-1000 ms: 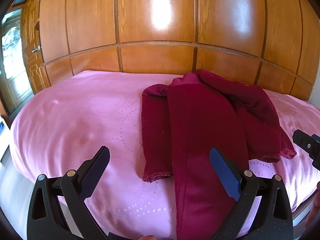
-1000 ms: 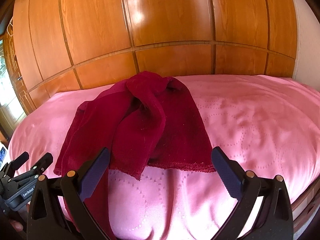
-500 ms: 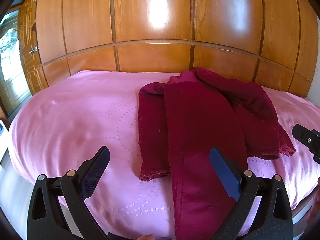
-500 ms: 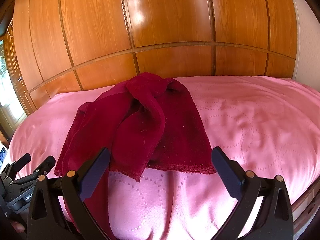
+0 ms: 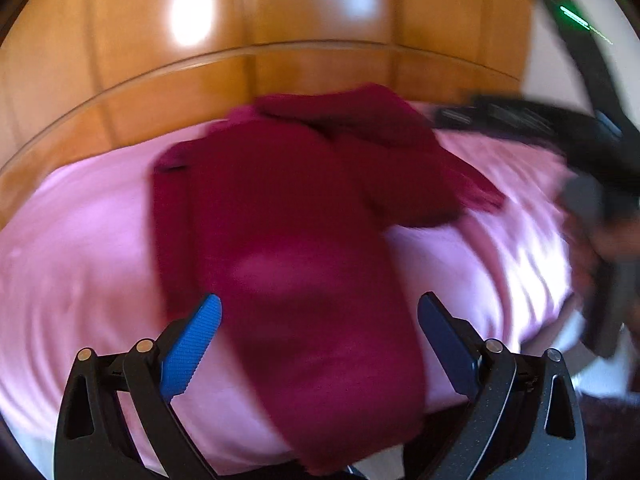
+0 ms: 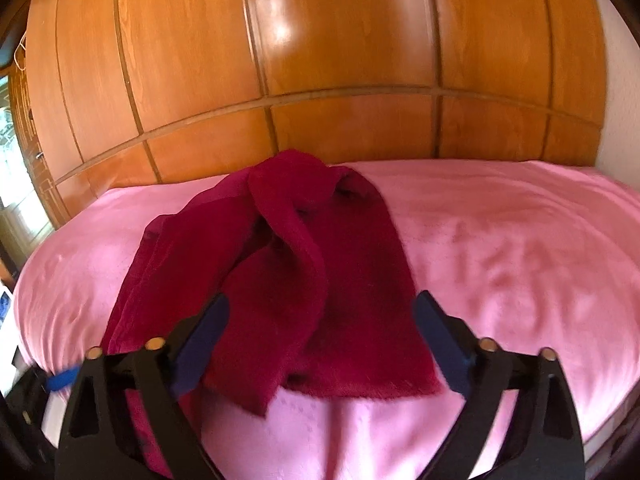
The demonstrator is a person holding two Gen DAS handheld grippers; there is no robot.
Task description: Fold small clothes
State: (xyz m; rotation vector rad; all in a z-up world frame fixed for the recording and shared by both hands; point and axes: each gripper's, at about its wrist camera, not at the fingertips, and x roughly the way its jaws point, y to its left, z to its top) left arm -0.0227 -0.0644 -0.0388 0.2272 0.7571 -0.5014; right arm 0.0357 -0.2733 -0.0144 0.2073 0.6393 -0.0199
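Two hand-held grippers hang over the near edge of the bed, both with their jaws spread wide and nothing between them. The left hand-held gripper (image 5: 318,344) has its blue-padded fingers (image 5: 191,354) on either side of a long strip of the dark red garment (image 5: 288,216), which runs between them and drops over the bed's edge toward the floor; I cannot tell whether the pads touch the cloth, as that view is blurred. The right hand-held gripper (image 6: 320,340) sits above the nearer hem of the same dark red garment (image 6: 304,280), its fingers (image 6: 200,344) straddling a rumpled fold that lies across the wider panel beneath.

The garment lies crumpled and half twisted on the pink bedspread (image 6: 520,248), toward the left half of the bed as seen from the right wrist view, with its far end bunched up near the wooden panelling. One edge trails off the left near corner of the bed. In the left wrist view the right hand-held gripper shows as a dark, smeared shape at the right edge (image 5: 592,152), above the bedspread (image 5: 80,240) and just beside the garment's far right fold.

Behind the bed stands a glossy wooden panelled wall (image 6: 340,60), catching bright reflections. At the far left a lit doorway or window (image 6: 10,152) shows.
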